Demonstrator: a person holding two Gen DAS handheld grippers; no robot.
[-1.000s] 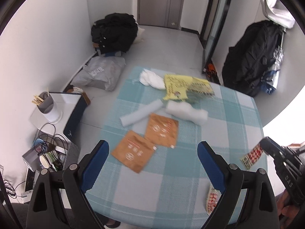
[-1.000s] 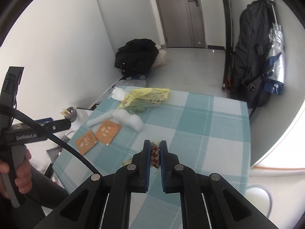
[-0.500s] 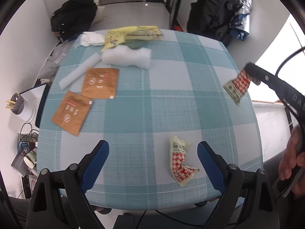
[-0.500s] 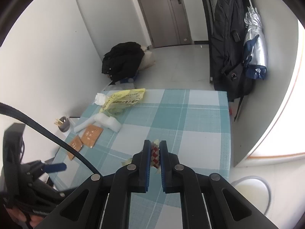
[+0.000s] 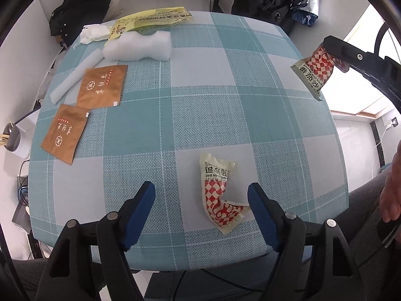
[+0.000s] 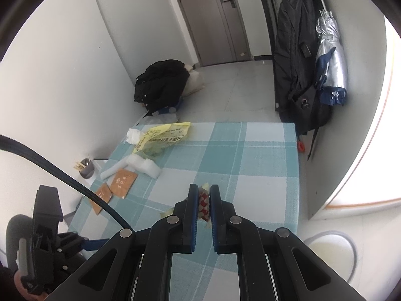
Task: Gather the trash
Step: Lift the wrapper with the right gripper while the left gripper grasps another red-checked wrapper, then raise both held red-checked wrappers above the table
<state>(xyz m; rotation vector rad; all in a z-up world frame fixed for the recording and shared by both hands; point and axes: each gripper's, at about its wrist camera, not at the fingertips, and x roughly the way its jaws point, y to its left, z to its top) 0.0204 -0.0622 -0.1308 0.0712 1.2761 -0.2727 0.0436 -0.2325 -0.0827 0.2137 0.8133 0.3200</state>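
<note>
my L gripper (image 5: 200, 195) spread, over torn red-white checkered sauce packet (image 5: 217, 195) on teal plaid tablecloth (image 5: 175, 115) | my R gripper (image 6: 201, 202) pinching 2nd red-white checkered sachet (image 6: 203, 203)

Checked tablecloth (image 5: 200, 115) bears brown sachets (image 5: 101, 86), foam (image 5: 140, 46), torn packet (image 5: 218, 193).

Bare checked tablecloth (image 5: 200, 115) seen ahead of the spread left jaws, only a torn sachet (image 5: 218, 192) lying between them, two brown packets (image 5: 82, 105), white foam (image 5: 139, 46) and a yellow bag (image 5: 153, 20) crowded far ahead-left, right side ahead unobstructed.
</note>
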